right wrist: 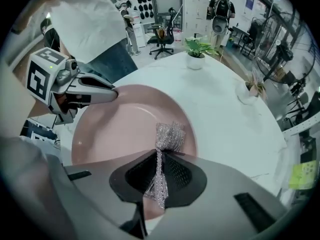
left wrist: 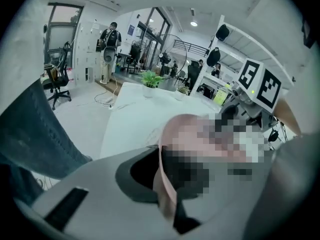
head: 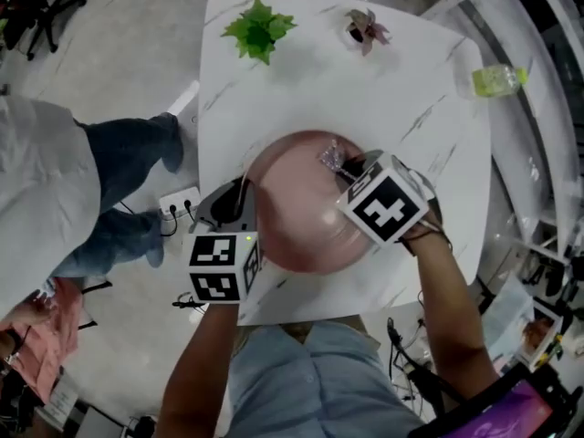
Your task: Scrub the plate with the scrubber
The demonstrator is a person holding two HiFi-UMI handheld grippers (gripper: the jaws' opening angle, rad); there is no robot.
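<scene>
Hard to make out: a mosaic patch covers most of the pink plate (head: 301,222) in the left gripper view, so only its near rim reads there. In the head view both hands sit under the left marker cube (head: 222,267) and the right marker cube (head: 385,205) and cannot be seen. Left gripper (left wrist: 164,181): jaws closed on the plate's left rim, with the pink edge running up between them. Right gripper (right wrist: 156,176): jaws pressed together on the tail of a silver mesh scrubber (right wrist: 169,135). The scrubber's bunched end lies on the plate's inner face, toward its far right side. The plate rests on a white marble-look table (head: 411,108). Left forearm (head: 201,372) comes straight up toward the plate's left rim. Right forearm (head: 456,308) angles in from the plate's near right, with a dark band at the wrist. Beyond the plate stand a leafy green potted plant (head: 259,27) and a small pinkish plant (head: 367,30). Right of the plate, off the table, is a yellow-green bottle (head: 497,80), its label too small to read. Left of the plate a person in jeans (head: 128,181) is cut off by the frame edge, with a power strip (head: 180,202) on the floor beside them. Legible print: only the black-and-white square patterns on the cubes.
</scene>
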